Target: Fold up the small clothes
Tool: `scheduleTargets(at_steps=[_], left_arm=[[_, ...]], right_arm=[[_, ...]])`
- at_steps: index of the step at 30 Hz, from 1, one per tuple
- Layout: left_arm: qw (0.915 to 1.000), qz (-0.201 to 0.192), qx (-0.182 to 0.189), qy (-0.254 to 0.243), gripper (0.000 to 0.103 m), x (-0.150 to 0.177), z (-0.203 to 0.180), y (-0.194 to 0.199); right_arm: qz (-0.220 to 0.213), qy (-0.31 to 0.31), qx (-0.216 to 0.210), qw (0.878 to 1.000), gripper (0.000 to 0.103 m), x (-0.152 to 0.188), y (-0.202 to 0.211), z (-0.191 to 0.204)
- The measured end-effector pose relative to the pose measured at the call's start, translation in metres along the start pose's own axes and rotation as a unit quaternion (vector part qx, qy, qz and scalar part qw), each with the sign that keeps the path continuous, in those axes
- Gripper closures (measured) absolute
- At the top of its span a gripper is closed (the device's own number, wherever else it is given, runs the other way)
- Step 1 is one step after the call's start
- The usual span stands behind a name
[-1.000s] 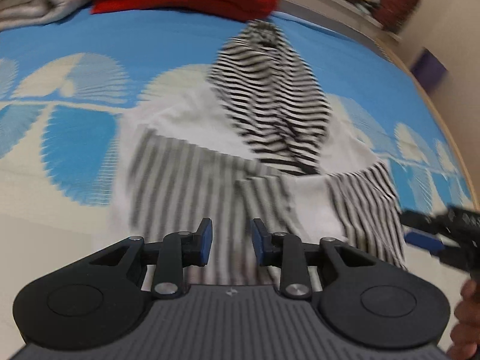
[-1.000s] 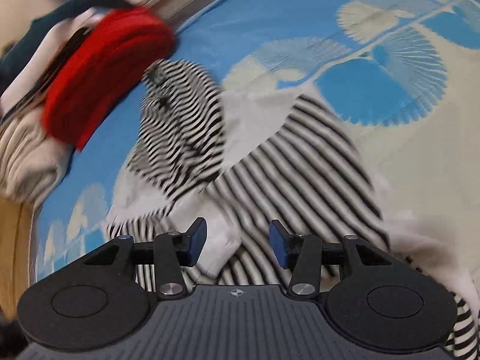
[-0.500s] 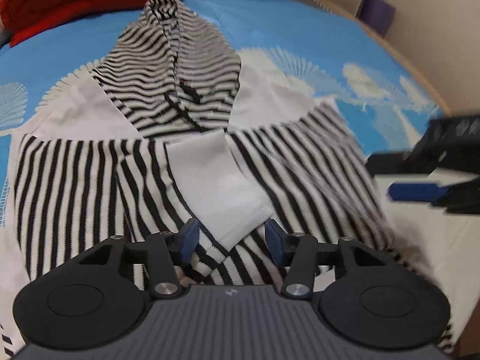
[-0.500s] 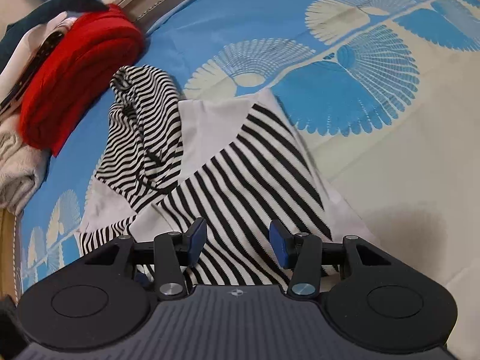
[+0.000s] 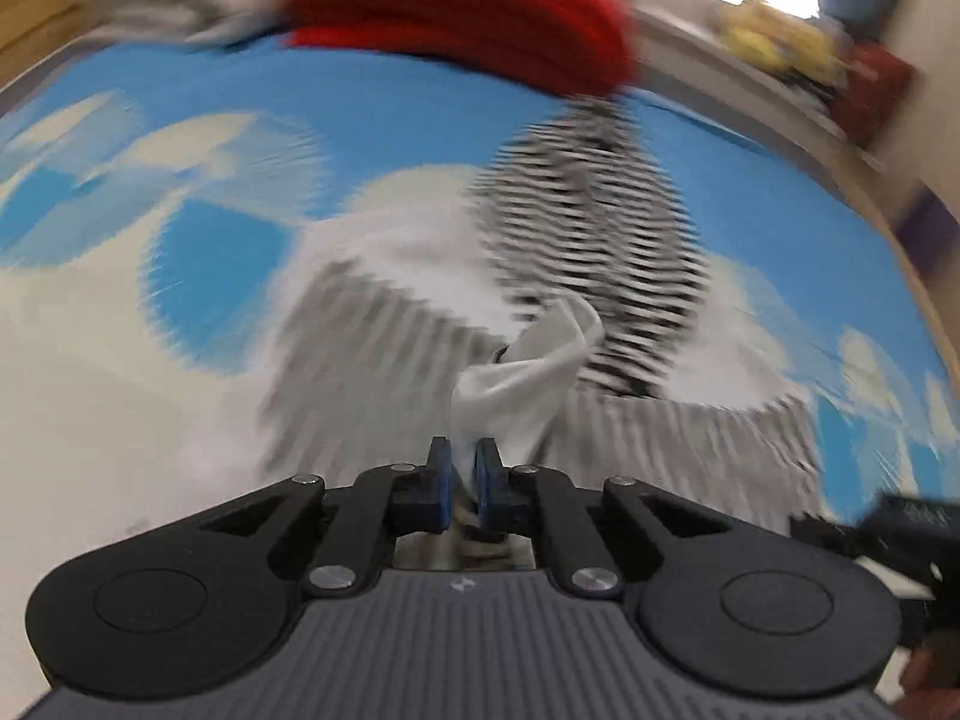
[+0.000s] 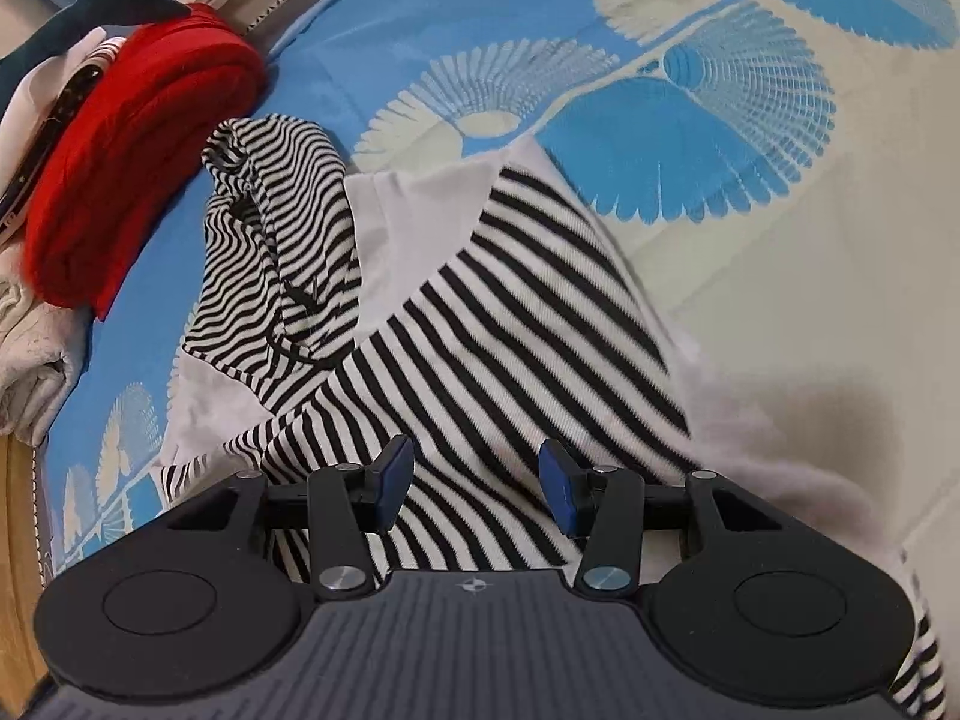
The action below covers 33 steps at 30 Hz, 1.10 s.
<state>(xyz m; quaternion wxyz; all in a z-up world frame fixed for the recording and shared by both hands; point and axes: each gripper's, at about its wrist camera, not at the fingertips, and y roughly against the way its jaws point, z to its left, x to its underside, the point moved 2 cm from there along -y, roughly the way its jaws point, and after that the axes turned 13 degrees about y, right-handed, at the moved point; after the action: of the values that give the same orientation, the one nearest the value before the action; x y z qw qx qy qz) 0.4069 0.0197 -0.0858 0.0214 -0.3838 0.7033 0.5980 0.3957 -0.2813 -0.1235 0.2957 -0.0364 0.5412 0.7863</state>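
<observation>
A black-and-white striped hoodie lies on the blue patterned sheet, hood toward the far side. It also shows, blurred, in the left wrist view. My left gripper is shut on the white sleeve cuff and holds it lifted above the hoodie. My right gripper is open and empty, low over the striped body. The right gripper's tip shows at the right edge of the left wrist view.
A folded red garment and folded white clothes lie beyond the hood, with a dark plush toy behind. The bed's wooden edge runs along the left. The blue and cream sheet stretches to the right.
My left gripper has closed on the white cuff and lifted it, swinging quickly. My right gripper has stayed open and moved slightly closer over the striped body.
</observation>
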Motion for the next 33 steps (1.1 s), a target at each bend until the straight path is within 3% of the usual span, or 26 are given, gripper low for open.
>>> scheduleTargets(at_steps=[4,7,10,19,20,21,22,26,28,29,32,33], left_arm=[[0.9954,0.028,-0.035,0.085,0.089,-0.021,0.049,-0.013],[0.9934,0.037,-0.025,0.106,0.078,-0.039,0.069,-0.02],[0.988,0.077,0.011,0.134,0.073,-0.047,0.082,-0.031],[0.9799,0.156,0.023,0.122,0.073,-0.032,0.097,-0.071],[0.9811,0.156,0.019,0.113,0.074,-0.03,0.094,-0.072],[0.9828,0.153,0.014,0.102,0.081,-0.03,0.092,-0.071],[0.9858,0.143,0.008,0.089,0.102,-0.032,0.088,-0.066],[0.9989,0.031,0.01,0.035,0.103,-0.052,0.072,-0.022],[0.9993,0.01,0.014,0.033,0.103,-0.057,0.071,-0.013],[0.9991,0.017,0.008,0.037,0.102,-0.057,0.072,-0.015],[0.9923,0.097,-0.029,0.071,0.102,-0.047,0.087,-0.043],[0.9918,0.093,-0.04,0.079,0.101,-0.047,0.09,-0.044]], right_arm=[[0.007,-0.015,0.004,1.0,0.054,0.006,-0.006,0.002],[0.007,-0.021,0.008,1.0,0.054,0.008,-0.006,0.003],[0.003,-0.019,0.009,1.0,0.054,0.008,-0.005,0.006],[0.017,-0.007,0.004,1.0,0.054,0.012,-0.014,0.015],[0.018,-0.006,0.004,1.0,0.054,0.013,-0.015,0.016],[0.02,-0.006,0.003,1.0,0.054,0.013,-0.016,0.017],[0.02,-0.004,0.004,1.0,0.054,0.013,-0.017,0.018],[0.019,0.004,0.01,1.0,0.054,0.013,-0.019,0.022],[0.017,0.001,0.012,1.0,0.054,0.012,-0.02,0.021],[0.017,0.0,0.014,1.0,0.054,0.012,-0.021,0.02],[0.021,-0.007,0.026,0.999,0.054,0.013,-0.023,0.014],[0.024,-0.009,0.036,0.999,0.054,0.014,-0.025,0.01]])
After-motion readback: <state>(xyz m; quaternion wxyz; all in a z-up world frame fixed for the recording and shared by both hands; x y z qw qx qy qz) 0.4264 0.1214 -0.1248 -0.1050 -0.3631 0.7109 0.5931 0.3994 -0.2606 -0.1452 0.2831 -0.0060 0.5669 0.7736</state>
